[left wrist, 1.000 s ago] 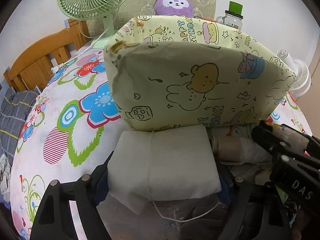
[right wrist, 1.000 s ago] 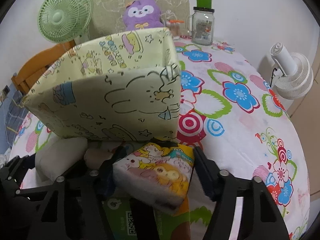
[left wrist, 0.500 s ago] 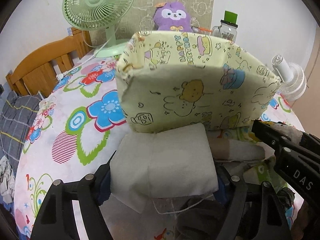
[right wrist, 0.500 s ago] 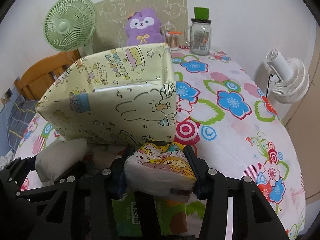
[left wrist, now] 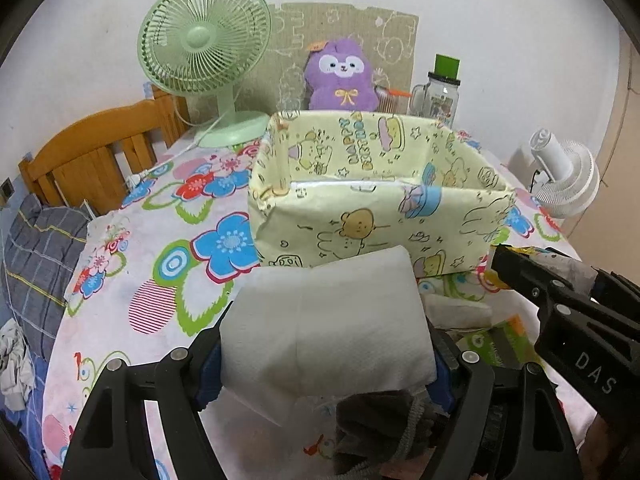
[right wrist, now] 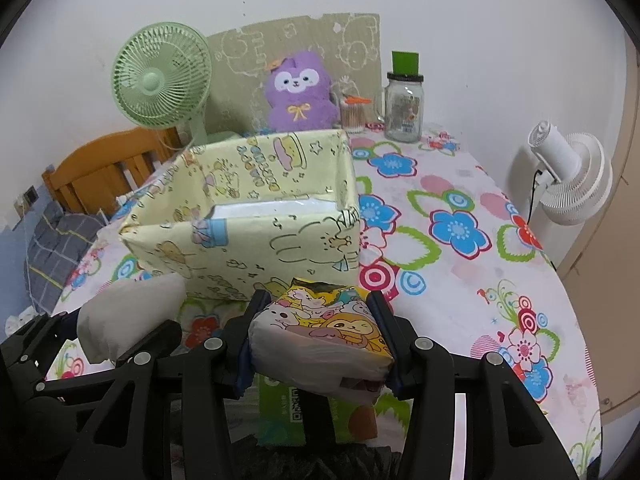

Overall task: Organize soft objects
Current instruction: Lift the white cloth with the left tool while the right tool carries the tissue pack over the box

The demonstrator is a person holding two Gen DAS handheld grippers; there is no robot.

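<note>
"HAPPY BIRTHDAY" on yellow box (left wrist: pixel 372 216); "DAS" on right gripper (left wrist: pixel 592 364)

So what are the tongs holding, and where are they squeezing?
The left tongs pinch a white tissue pack by its two sides. The right tongs pinch a cartoon tissue pack by its sides too.

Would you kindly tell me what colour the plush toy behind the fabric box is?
The plush toy is purple with a yellow bow, clearest in the right wrist view.

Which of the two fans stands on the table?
The green fan: its base rests on the flowered tablecloth behind the yellow box. The white fan stands beside the table.
</note>
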